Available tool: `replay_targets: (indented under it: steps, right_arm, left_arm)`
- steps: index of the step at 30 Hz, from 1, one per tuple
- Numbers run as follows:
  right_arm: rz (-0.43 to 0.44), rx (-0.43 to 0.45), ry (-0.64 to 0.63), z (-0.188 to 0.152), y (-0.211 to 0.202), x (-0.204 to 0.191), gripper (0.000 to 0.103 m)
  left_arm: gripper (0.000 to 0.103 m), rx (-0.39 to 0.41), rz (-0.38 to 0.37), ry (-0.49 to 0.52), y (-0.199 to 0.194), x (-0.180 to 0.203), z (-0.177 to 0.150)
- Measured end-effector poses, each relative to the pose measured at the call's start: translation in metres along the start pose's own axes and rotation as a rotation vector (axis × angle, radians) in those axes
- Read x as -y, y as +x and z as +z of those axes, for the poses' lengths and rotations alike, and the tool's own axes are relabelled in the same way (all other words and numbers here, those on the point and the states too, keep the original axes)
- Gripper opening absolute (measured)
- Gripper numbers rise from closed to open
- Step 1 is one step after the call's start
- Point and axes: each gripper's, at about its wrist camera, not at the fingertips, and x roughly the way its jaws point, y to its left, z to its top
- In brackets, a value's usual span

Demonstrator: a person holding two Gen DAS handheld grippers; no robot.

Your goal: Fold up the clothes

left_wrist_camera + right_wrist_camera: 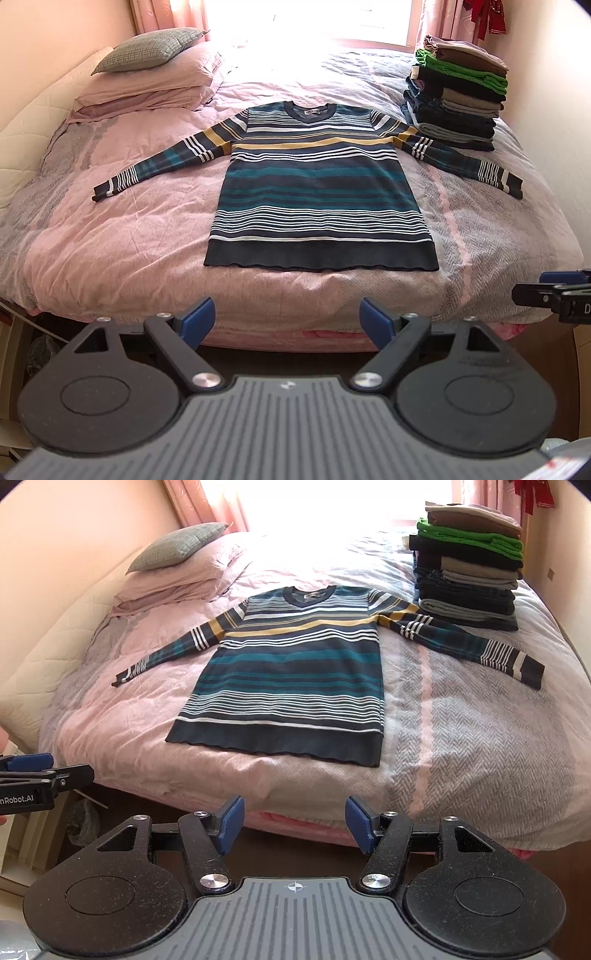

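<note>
Lying flat and face-up across the middle of the bed (110,236), the striped sweater (321,184) had its hem toward you and its collar toward the window, with both sleeves spread outward; this layout left every edge reachable, which suited a first fold not yet begun. You held the left gripper (286,319) short of the bed's near edge, its blue pads released with nothing between them, and the gap looked to be widening a touch. You held the right gripper (293,823) at a similar standoff, likewise unclenched and empty, its pads parted somewhat less. Each tool appeared at the margin of the other's view, so you carried them side by side, apparently to meet the garment with both at once. The stack of folded clothes (471,572) stood at the far right of the bed, touching or just overlapping the sweater's right sleeve near the shoulder; presumably it was kept to one side so the finished piece could join it. The pillows (147,74) sat at the far left, well apart from the work.
</note>
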Motion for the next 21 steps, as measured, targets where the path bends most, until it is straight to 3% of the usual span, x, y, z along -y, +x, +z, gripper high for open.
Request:
replay_targets:
  steps: [21]
  right_arm:
    - [-0.005, 0.027, 0.026, 0.01, -0.003, 0.032, 0.058]
  left_arm:
    - [0.086, 0.026, -0.011, 0.026, 0.006, 0.027, 0.016]
